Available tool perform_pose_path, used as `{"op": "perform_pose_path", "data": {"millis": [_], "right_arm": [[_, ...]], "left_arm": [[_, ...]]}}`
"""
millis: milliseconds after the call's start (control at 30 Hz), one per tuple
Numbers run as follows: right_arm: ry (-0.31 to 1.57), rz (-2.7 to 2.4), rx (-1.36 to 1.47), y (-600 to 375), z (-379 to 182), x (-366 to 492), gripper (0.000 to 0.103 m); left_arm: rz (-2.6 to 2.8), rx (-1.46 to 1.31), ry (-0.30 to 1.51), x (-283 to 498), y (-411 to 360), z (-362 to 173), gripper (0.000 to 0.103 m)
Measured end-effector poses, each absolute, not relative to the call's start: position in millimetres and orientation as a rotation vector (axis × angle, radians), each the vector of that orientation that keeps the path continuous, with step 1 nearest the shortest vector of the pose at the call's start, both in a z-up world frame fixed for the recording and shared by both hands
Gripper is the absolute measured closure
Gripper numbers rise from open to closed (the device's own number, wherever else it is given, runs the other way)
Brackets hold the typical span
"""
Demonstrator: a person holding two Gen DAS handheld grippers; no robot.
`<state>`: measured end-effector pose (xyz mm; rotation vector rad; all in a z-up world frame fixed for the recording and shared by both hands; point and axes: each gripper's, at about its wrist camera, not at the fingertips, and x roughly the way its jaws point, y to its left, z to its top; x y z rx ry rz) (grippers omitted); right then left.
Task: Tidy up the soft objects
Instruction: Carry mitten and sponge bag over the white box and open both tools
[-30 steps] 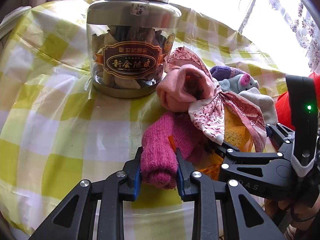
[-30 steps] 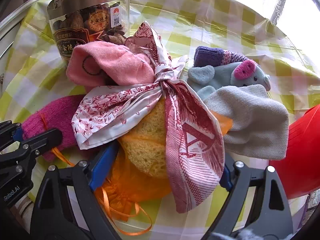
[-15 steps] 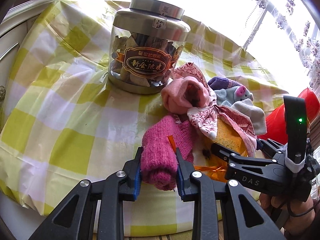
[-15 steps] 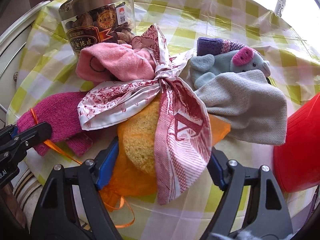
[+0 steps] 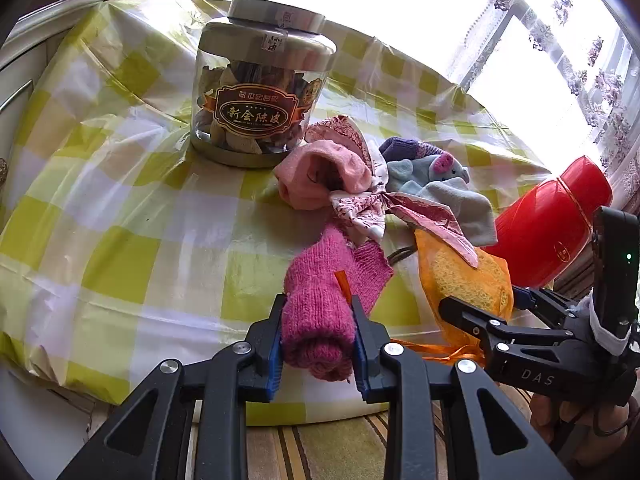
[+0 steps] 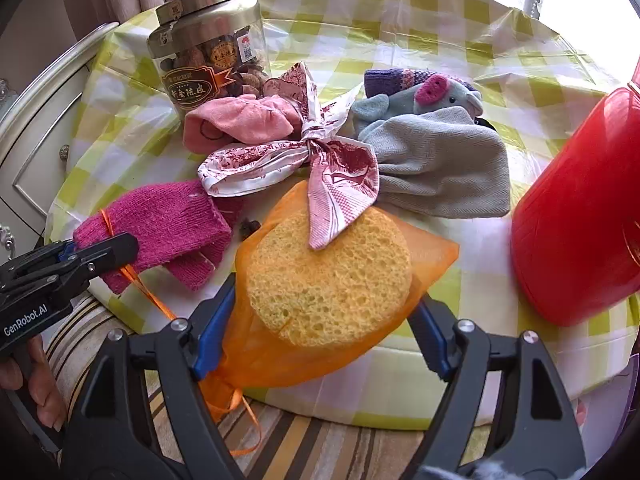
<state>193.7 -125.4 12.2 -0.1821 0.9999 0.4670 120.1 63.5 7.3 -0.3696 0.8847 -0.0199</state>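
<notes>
Pink wool sock [image 5: 320, 312] is pinched by the left gripper [image 5: 318, 346]; the right gripper [image 6: 320, 336] squeezes the orange bag [image 6: 328, 280]; next, lift both off the tabletop [image 5: 132, 216].

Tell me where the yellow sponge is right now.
In the right wrist view the yellow sponge sits inside the orange mesh bag between the right gripper fingers, at the table's near edge, under the red-patterned scarf.

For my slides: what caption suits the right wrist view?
Right gripper clamps orange mesh bag holding round yellow sponge.
</notes>
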Motion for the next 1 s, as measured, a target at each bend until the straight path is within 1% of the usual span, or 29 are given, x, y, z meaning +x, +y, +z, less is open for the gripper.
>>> {"op": "perform_pose_path", "data": {"millis": [400, 733, 1000], "right_arm": [[0.955, 0.473, -0.115, -170.3, 40.6, 158.6, 0.022], [0.911, 0.436, -0.073, -219.5, 60.0, 133.9, 0.022], [0.882, 0.4, -0.069, -251.8, 68.1, 119.4, 0.022]], "left_arm": [[-0.066, -0.359, 0.813, 90.6, 32.3, 38.2, 0.074], [-0.124, -0.359, 0.789, 84.9, 5.9, 53.7, 0.074], [-0.214, -0.419, 0.78, 82.1, -13.6, 62.5, 0.073]]}}
